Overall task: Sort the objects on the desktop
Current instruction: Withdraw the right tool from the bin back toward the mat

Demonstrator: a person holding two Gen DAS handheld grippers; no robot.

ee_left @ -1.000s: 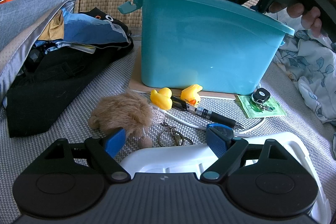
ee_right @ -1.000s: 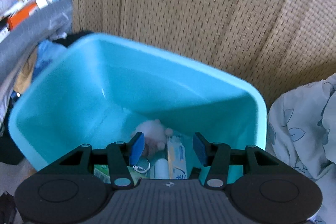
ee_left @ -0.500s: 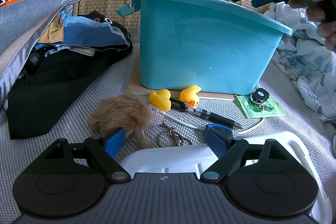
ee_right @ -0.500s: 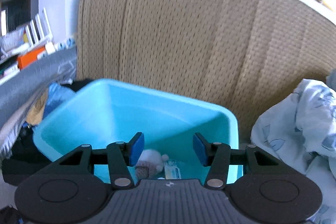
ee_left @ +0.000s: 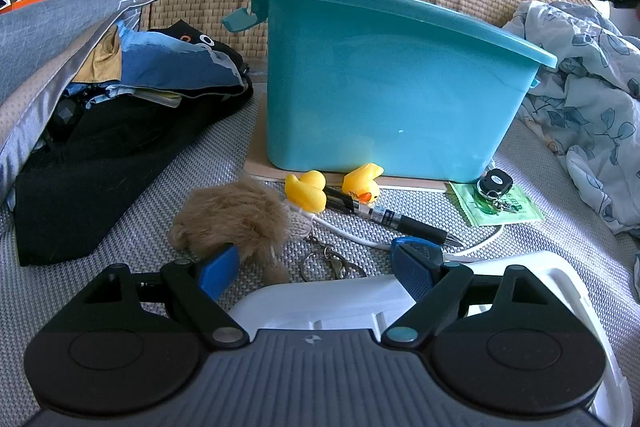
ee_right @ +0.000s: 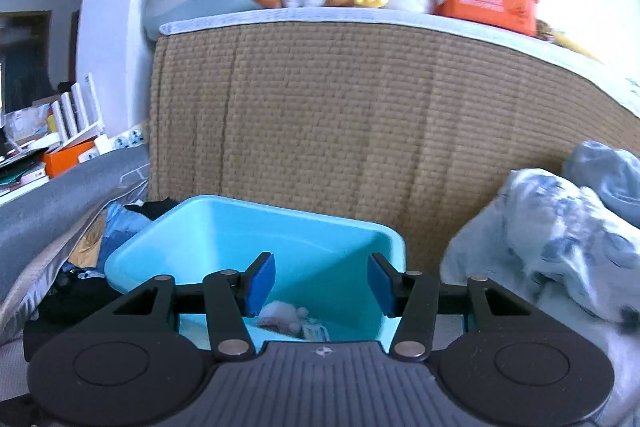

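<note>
A few items already lie in the bin (ee_right: 256, 239); ducks (ee_left: 306, 191), pen (ee_left: 384, 217), plush (ee_left: 232, 219), keys (ee_left: 494, 185) remain outside; left gripper (ee_left: 316, 267) and right gripper (ee_right: 322, 285) jaws spread, empty.

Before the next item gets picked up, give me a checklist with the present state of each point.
1. Left tongs open and empty: ok, nothing sits between the blue pads.
2. Right tongs empty: ok, open, with only the bin behind them.
3. Teal bin upright with room: ok; a few items lie on its floor.
4. Items waiting in front of the bin: ok; brown plush, two yellow ducks, pen and key fob lie on the grey mat.
5. Pen free to lift: not ok, one duck rests against it and a white cable runs close by.
6. Plush clear of the keyring: cannot tell.
</note>
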